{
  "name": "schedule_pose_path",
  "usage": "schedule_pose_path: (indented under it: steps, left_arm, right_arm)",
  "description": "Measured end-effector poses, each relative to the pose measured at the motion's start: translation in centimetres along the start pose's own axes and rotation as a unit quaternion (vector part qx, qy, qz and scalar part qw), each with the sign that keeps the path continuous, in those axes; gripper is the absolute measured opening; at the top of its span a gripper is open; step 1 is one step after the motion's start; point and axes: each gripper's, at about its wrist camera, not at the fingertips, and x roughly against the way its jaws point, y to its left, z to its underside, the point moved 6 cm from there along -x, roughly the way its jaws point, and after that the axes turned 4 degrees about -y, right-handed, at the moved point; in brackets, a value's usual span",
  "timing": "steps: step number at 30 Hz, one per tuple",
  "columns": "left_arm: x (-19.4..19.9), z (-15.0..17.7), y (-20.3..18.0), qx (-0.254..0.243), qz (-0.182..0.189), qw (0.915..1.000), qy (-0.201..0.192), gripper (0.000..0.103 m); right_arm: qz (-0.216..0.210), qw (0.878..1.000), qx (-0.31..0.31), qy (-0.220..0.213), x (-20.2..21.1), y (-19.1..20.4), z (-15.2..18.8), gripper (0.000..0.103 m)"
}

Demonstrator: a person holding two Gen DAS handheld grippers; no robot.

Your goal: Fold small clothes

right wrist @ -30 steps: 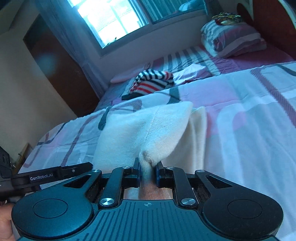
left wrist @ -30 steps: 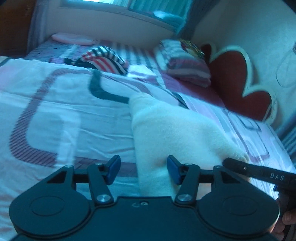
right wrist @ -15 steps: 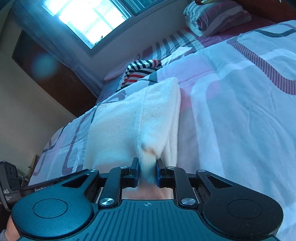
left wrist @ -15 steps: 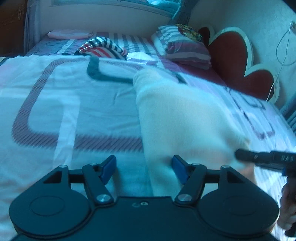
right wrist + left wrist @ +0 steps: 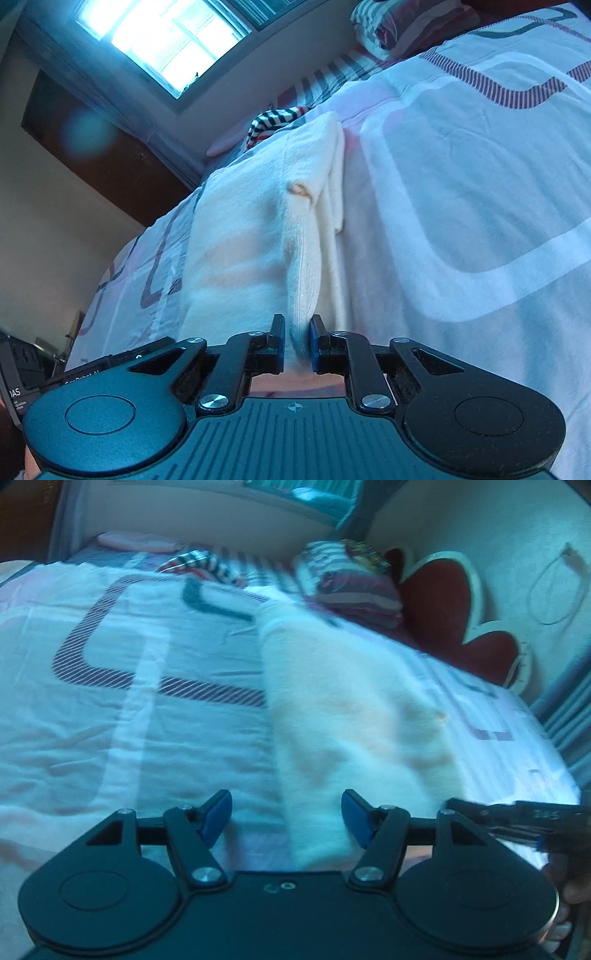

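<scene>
The left gripper (image 5: 286, 818) hovers with jaws spread, straddling the near left edge of the cloth (image 5: 354, 716) lying on the bed (image 5: 110, 720). The right gripper (image 5: 297, 345) pinches a raised ridge. Cloth appears soft, light, limp; grip hems or corners.

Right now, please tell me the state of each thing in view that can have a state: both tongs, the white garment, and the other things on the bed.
Left tongs: open, holding nothing.
Right tongs: shut on the white garment's near edge.
White garment: partly folded on the bed, near edge lifted.
Striped garment: crumpled, not folded.
Bedsheet: spread, slightly wrinkled.
Pillow: lying at the headboard.
</scene>
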Motion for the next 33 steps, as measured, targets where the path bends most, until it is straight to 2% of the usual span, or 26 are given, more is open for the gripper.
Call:
schedule_pose_path:
  steps: [1, 3, 5, 7, 8, 9, 13, 16, 17, 18, 19, 20, 22, 24, 26, 27, 28, 29, 30, 31, 33]
  left_arm:
    - [-0.2, 0.3, -0.1, -0.009, -0.005, 0.9999, 0.007, 0.066]
    - [-1.1, 1.2, -0.3, -0.054, -0.049, 0.9968, 0.033, 0.068]
    - [-0.8, 1.2, -0.2, -0.056, -0.046, 0.9969, 0.032, 0.068]
    - [0.0, 0.1, -0.1, -0.053, -0.039, 0.9978, 0.011, 0.065]
    - [0.3, -0.8, -0.1, -0.052, -0.037, 0.9979, -0.006, 0.065]
    - [0.2, -1.8, -0.1, -0.049, -0.032, 0.9982, -0.017, 0.065]
    - [-2.1, -5.6, -1.3, -0.057, -0.030, 0.9973, -0.033, 0.065]
    - [-5.1, -6.6, -1.1, -0.061, -0.049, 0.9968, -0.019, 0.065]
    - [-6.4, -6.3, -0.5, -0.065, -0.067, 0.9956, 0.002, 0.066]
    - [-7.5, -5.7, 0.2, -0.067, -0.077, 0.9944, 0.026, 0.069]
    - [-7.7, -5.6, 0.7, -0.058, -0.071, 0.9954, 0.026, 0.077]
    - [-7.4, -5.7, 1.2, -0.054, -0.070, 0.9958, 0.024, 0.078]
    - [-6.3, -6.1, 1.4, -0.057, -0.073, 0.9957, 0.009, 0.076]
    - [-5.5, -6.9, 1.2, -0.032, -0.051, 0.9981, -0.013, 0.075]
    - [-5.8, -7.7, 0.7, -0.013, -0.034, 0.9991, -0.022, 0.077]
    - [-6.3, -7.9, 0.3, -0.015, -0.037, 0.9990, -0.021, 0.078]
    - [-7.0, -7.9, 0.1, -0.024, -0.043, 0.9987, -0.013, 0.082]
    - [-8.1, -7.6, 0.2, -0.040, -0.064, 0.9971, 0.009, 0.085]
    - [-9.1, -7.1, 0.5, -0.057, -0.085, 0.9943, 0.030, 0.088]
    - [-9.1, -7.1, 0.9, -0.051, -0.086, 0.9947, 0.023, 0.095]
    - [-8.1, -7.3, 1.6, -0.036, -0.085, 0.9955, 0.018, 0.092]
  right_arm:
    - [0.000, 1.000, 0.008, 0.002, 0.0, 0.4, 0.3, 0.012]
    - [0.035, 0.999, 0.026, 0.004, -0.2, 0.0, 0.6, 0.012]
    - [0.051, 0.999, 0.018, -0.005, 0.3, -1.1, 0.3, 0.013]
    - [0.060, 0.998, 0.018, -0.017, 1.0, -1.3, -0.2, 0.015]
    - [0.075, 0.996, 0.029, -0.038, 1.8, -1.2, -0.9, 0.015]
    - [0.072, 0.993, 0.046, -0.076, 2.7, -0.6, -2.9, 0.015]
    - [0.060, 0.988, 0.091, -0.113, 0.9, 1.6, -7.0, 0.015]
    - [0.066, 0.984, 0.142, -0.088, -2.6, 2.1, -7.9, 0.015]
    - [0.088, 0.981, 0.160, -0.062, -4.1, 1.4, -7.5, 0.015]
    - [0.123, 0.979, 0.164, -0.014, -6.2, 0.0, -6.7, 0.015]
    - [0.115, 0.981, 0.158, -0.014, -6.4, -0.6, -6.5, 0.015]
    - [0.107, 0.983, 0.150, -0.012, -6.2, -0.8, -6.7, 0.015]
    - [0.105, 0.981, 0.158, -0.042, -4.8, -0.3, -7.3, 0.015]
    - [0.090, 0.979, 0.168, -0.074, -3.9, 0.7, -7.7, 0.015]
    - [0.074, 0.978, 0.178, -0.082, -4.7, 1.7, -8.1, 0.015]
    - [0.076, 0.977, 0.186, -0.074, -5.5, 1.8, -7.9, 0.015]
    - [0.093, 0.975, 0.195, -0.046, -7.0, 1.4, -7.6, 0.015]
    - [0.093, 0.975, 0.195, -0.046, -7.0, 1.4, -7.6, 0.015]
    - [0.114, 0.974, 0.196, -0.015, -8.5, 0.6, -7.2, 0.015]
    - [0.106, 0.980, 0.166, -0.013, -8.5, -0.1, -8.0, 0.015]
    - [0.098, 0.983, 0.147, -0.043, -6.5, -0.1, -8.9, 0.015]
